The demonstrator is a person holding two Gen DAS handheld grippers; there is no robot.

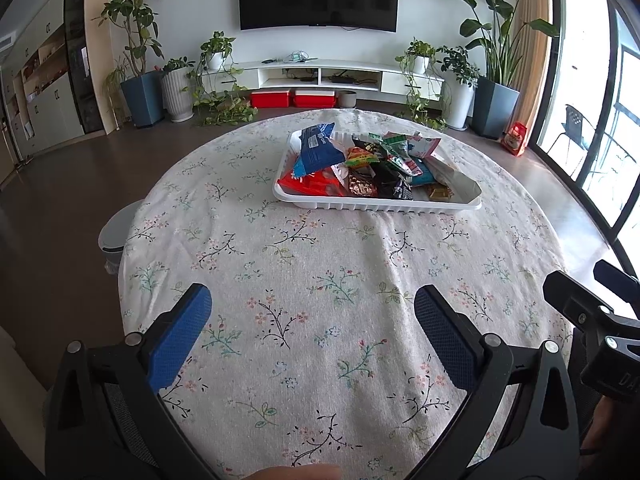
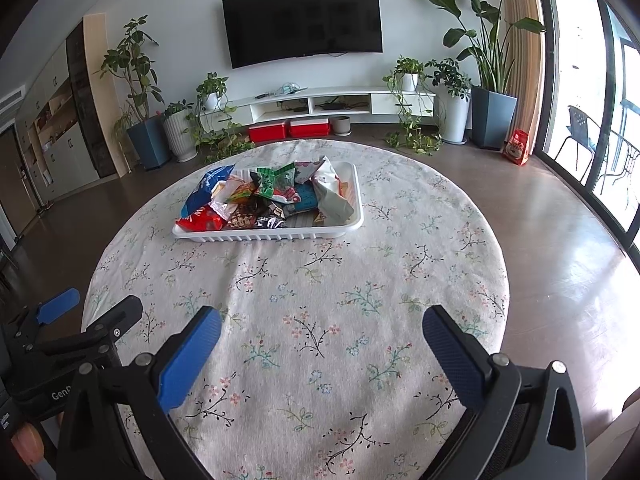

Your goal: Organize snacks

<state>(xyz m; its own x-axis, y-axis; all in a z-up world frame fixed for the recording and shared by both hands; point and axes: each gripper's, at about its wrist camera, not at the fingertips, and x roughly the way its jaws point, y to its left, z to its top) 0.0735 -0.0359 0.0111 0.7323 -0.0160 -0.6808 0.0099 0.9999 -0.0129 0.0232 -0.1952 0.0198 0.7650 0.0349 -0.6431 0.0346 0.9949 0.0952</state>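
Observation:
A white ribbed tray (image 1: 376,205) sits on the far half of a round table with a floral cloth (image 1: 320,320). It holds a heap of several snack packets (image 1: 360,164), among them blue, red, green and silver ones. The tray (image 2: 268,235) and packets (image 2: 272,196) also show in the right wrist view. My left gripper (image 1: 312,304) is open and empty over the near part of the table, well short of the tray. My right gripper (image 2: 322,326) is open and empty, also near the front edge.
The right gripper's body (image 1: 600,320) shows at the right edge of the left view; the left gripper's body (image 2: 72,336) shows at the left of the right view. A white bin (image 1: 116,236) stands left of the table. Plants, TV console and window lie beyond.

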